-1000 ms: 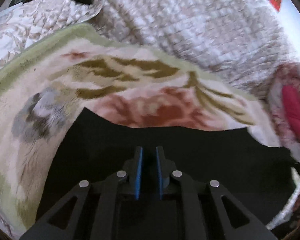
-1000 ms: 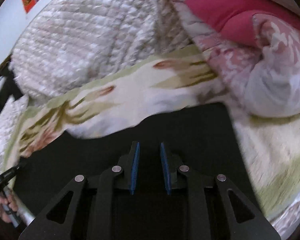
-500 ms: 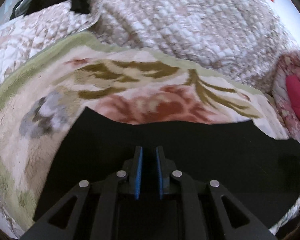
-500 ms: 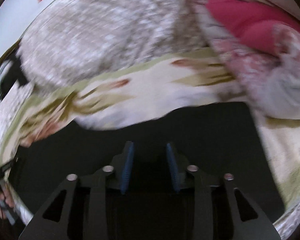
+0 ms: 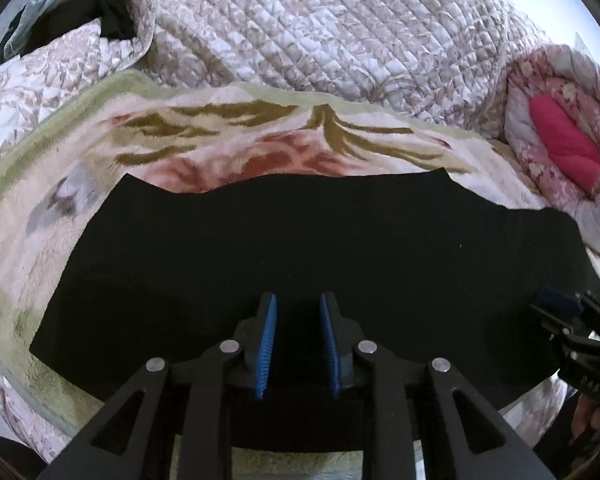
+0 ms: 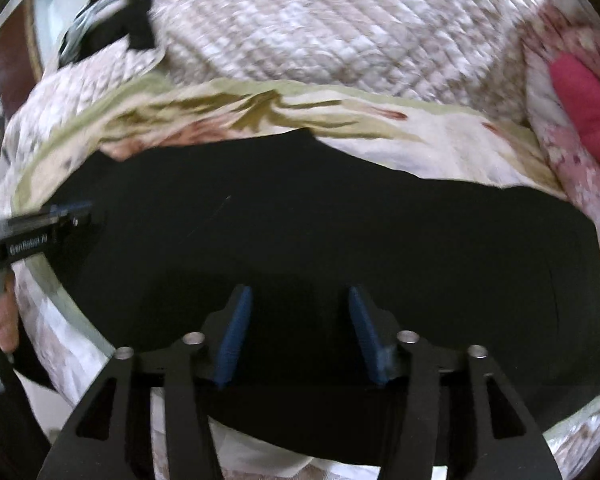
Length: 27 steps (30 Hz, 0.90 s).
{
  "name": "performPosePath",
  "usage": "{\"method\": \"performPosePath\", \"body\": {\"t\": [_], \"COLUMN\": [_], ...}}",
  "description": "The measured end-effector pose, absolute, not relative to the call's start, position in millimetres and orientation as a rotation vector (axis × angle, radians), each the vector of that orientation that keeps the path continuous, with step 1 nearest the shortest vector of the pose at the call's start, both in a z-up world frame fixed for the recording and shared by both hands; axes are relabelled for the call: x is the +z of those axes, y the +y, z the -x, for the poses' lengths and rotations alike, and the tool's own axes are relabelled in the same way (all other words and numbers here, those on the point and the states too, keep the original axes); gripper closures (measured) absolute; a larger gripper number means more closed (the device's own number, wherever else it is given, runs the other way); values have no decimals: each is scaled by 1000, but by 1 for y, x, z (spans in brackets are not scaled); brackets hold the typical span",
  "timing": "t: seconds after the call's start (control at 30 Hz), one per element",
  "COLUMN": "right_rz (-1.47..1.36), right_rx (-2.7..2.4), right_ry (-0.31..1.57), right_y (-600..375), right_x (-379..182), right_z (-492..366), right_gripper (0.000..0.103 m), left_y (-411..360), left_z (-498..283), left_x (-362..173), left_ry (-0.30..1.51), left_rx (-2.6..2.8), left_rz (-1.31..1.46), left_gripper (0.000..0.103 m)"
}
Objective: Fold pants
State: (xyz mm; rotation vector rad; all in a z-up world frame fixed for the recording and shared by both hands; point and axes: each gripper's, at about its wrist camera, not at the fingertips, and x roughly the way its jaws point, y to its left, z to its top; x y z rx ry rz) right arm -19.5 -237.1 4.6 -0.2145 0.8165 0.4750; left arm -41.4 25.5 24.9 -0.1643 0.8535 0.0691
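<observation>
The black pants (image 5: 300,240) are lying spread flat on the floral blanket (image 5: 220,152) that is covering the bed, forming a wide dark band with an uneven far edge. They are looking soft, light and limp, likely to sag and drag on the fleecy blanket rather than slide; a firm pinch at the near edge or at an outer corner should be giving the best hold, since the middle is offering only flat cloth.

The left tongs (image 5: 298,344) are hovering low over the near side of the pants with their blue pads a narrow gap apart and nothing visibly between them. The right tongs (image 6: 300,336) are standing wide apart over the pants' near side, also empty.

Beyond the pants, past the blanket, a quilted bedspread (image 5: 320,32) is bunching up, and a pink comforter (image 5: 560,148) is resting to the right of the pants.

The pants are so dark that seams, waistband, legs and any existing fold are impossible to make out. Their near edge is being hidden by the tongs' frames, and the right wrist view is blurring.
</observation>
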Motion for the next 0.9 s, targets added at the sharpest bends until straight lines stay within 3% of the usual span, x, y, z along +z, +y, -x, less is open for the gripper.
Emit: {"method": "performPosePath", "body": {"t": [0.53,0.63,0.9], "right_rz": [214,212,208], "right_rx": [478,481,480], "right_ry": [811,810,810], "right_y": [-239,-239,-240], "right_x": [3,3,3], "right_z": [23,23,23], "right_gripper": [44,44,44], "left_y": [75,90,117], "left_z": [115,129,124], "left_x": [28,24,8], "left_ry": [802,800,761], "left_rx": [205,269,236], "left_rz": [370,436,584], "left_gripper": [77,69,68]}}
